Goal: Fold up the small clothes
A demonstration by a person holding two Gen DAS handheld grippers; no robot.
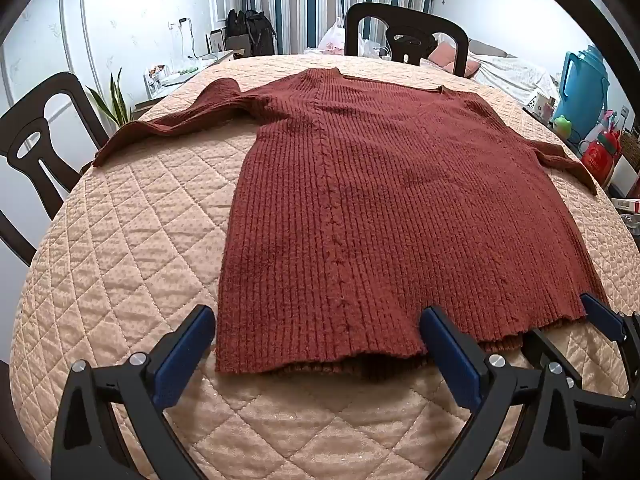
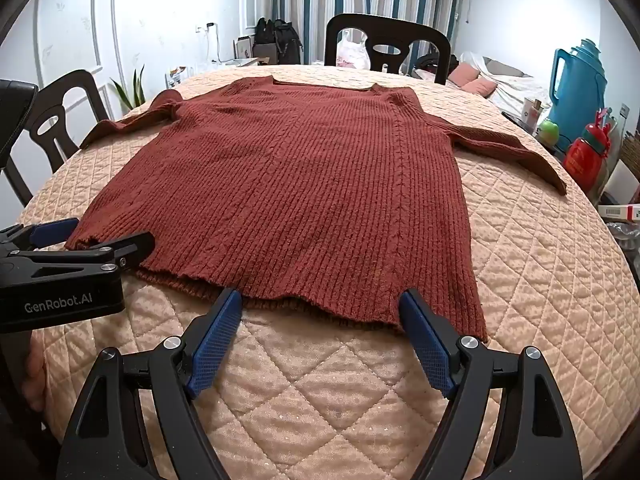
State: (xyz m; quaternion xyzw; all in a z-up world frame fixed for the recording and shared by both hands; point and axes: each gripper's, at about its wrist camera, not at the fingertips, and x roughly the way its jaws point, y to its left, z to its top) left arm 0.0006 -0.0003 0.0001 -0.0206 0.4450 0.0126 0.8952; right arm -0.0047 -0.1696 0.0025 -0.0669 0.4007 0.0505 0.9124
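Observation:
A rust-red ribbed knit sweater (image 1: 380, 200) lies flat on the quilted peach table cover (image 1: 120, 264), hem toward me, both sleeves spread out sideways. It also shows in the right wrist view (image 2: 304, 184). My left gripper (image 1: 320, 320) is open, its blue-padded fingers straddling the left part of the hem, just above the cloth. My right gripper (image 2: 320, 300) is open at the right part of the hem. The left gripper (image 2: 96, 236) shows at the hem's left corner in the right wrist view, and the right gripper's finger (image 1: 600, 316) shows at the right in the left wrist view.
Dark wooden chairs stand at the far side (image 1: 404, 36) and at the left (image 1: 40, 144). A blue thermos jug (image 2: 576, 84), a red bottle (image 2: 586, 156) and small items crowd the right edge. A plant (image 1: 116, 100) stands at the left.

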